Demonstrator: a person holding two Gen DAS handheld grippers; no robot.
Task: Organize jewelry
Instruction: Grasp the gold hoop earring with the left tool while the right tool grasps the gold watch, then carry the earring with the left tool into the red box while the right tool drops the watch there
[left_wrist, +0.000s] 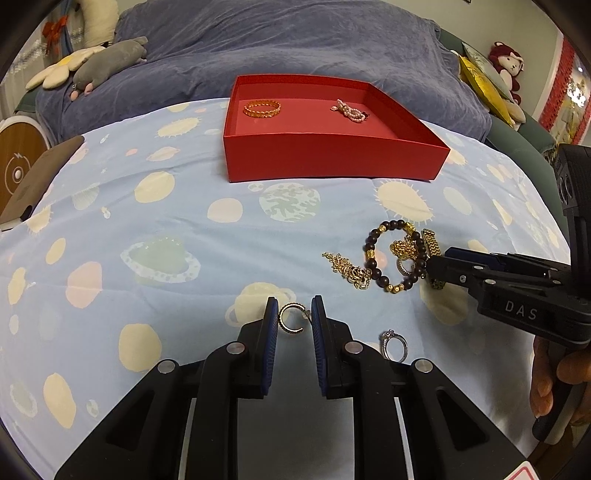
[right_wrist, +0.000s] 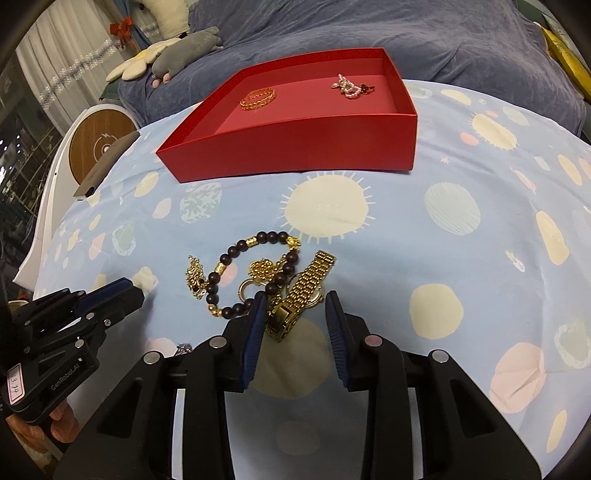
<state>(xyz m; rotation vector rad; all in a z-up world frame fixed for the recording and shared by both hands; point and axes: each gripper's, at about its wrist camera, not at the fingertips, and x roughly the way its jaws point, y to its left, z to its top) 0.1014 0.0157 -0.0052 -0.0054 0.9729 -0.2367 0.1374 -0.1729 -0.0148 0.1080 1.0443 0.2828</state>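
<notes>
A red box (left_wrist: 332, 158) (right_wrist: 295, 147) holds a gold bangle (left_wrist: 262, 109) (right_wrist: 258, 98) and a pink pearl piece (left_wrist: 350, 110) (right_wrist: 349, 87). My left gripper (left_wrist: 294, 319) is open, its fingers either side of a small gold open ring (left_wrist: 291, 319) on the cloth. A silver ring (left_wrist: 394, 345) lies just to its right. My right gripper (right_wrist: 295, 310) is open, its fingers around the lower end of a gold watch (right_wrist: 306, 290) (left_wrist: 431, 242). The watch lies beside a dark bead bracelet (right_wrist: 240, 273) (left_wrist: 397, 254) and gold chains (left_wrist: 347, 271) (right_wrist: 195, 277).
Everything lies on a blue planet-print cloth (left_wrist: 147, 229) (right_wrist: 461, 240) over a bed with a blue-grey blanket (left_wrist: 295, 44). Plush toys (left_wrist: 107, 61) lie far left. A round wooden disc (right_wrist: 99, 146) and a dark flat object (left_wrist: 40, 177) are at the left edge.
</notes>
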